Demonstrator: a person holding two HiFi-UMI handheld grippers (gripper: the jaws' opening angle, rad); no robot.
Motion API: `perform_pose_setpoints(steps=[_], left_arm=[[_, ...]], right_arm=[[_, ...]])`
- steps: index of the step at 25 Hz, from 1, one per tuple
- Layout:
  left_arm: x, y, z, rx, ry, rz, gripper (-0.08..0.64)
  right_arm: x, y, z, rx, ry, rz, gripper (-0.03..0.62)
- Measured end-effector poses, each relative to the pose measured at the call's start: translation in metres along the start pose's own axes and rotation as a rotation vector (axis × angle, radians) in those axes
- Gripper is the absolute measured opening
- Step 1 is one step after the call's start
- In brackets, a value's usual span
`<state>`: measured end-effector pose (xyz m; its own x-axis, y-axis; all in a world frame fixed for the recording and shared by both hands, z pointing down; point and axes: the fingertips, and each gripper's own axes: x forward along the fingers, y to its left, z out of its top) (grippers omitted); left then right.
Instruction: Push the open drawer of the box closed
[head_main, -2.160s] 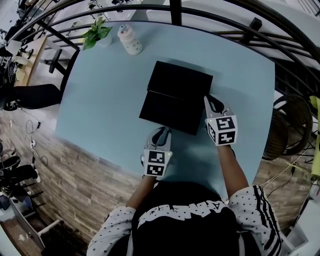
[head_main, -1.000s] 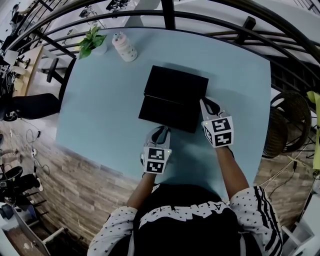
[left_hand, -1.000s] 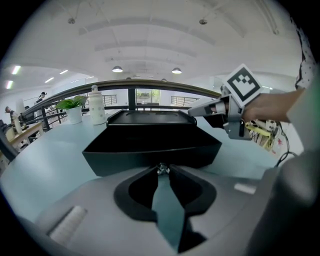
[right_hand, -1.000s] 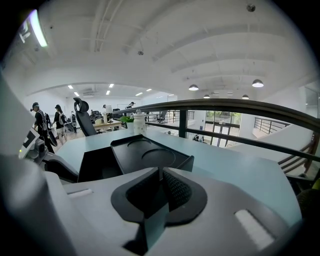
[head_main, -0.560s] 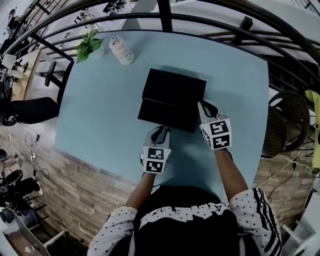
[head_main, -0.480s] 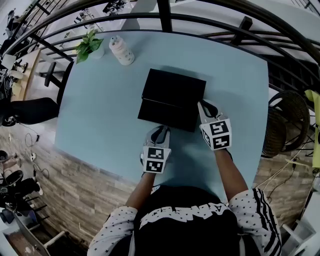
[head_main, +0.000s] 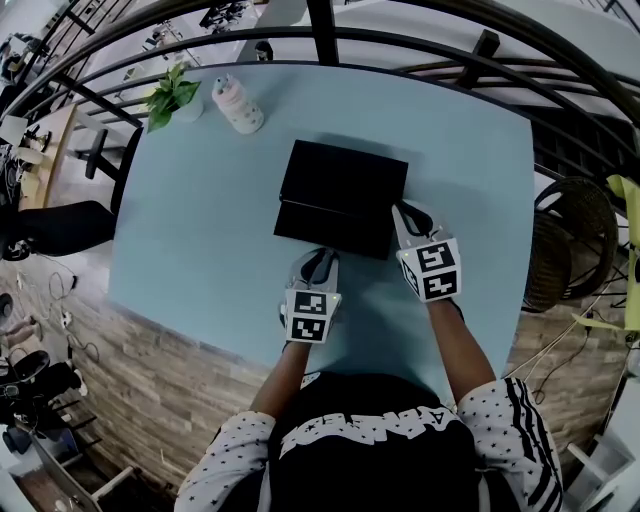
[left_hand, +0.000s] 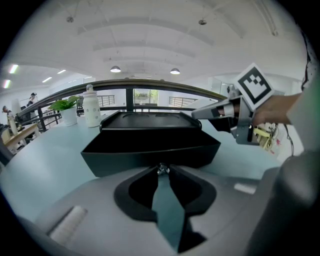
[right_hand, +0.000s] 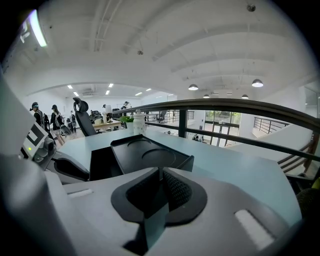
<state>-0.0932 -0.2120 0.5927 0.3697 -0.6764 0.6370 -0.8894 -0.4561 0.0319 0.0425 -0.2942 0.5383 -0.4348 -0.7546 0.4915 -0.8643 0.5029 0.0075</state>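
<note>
Two grippers: I have both low over the table (head_main: 200, 220), on the near side of the box (head_main: 345, 172).
Left gripper (left_hand: 162, 168): jaws together with nothing between them. The tips sit right at the middle of the front of the drawer (head_main: 322, 228). I cannot tell whether they press on it or stop just short.
Right gripper (right_hand: 161, 170): jaws together as well, holding nothing. From the head view it lies at the box's near right corner, with the tips alongside the side wall.
Drawer: it stands partway out of the box toward me, and its dark open tray shows in front of the lid's edge.
Box: black, low and flat, near the middle of the table and turned slightly. The right gripper view shows two shallow round recesses in its top.
Bottle (head_main: 237, 103): pale and patterned, upright near the table's far left corner, well apart from the box.
Plant (head_main: 170, 93): small and green, just beside the bottle on its left.
Surroundings: a dark curved railing (head_main: 330, 30) runs beyond the table's far edge. A wicker chair (head_main: 572, 240) stands off the table to the right.
</note>
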Motion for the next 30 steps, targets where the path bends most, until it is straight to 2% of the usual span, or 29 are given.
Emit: perform_pose_setpoints(steps=[30], left_arm=[[0.024, 0.007, 0.016, 0.011, -0.005, -0.036, 0.0]], right_arm=[[0.002, 0.001, -0.001, -0.001, 0.012, -0.016, 0.009]])
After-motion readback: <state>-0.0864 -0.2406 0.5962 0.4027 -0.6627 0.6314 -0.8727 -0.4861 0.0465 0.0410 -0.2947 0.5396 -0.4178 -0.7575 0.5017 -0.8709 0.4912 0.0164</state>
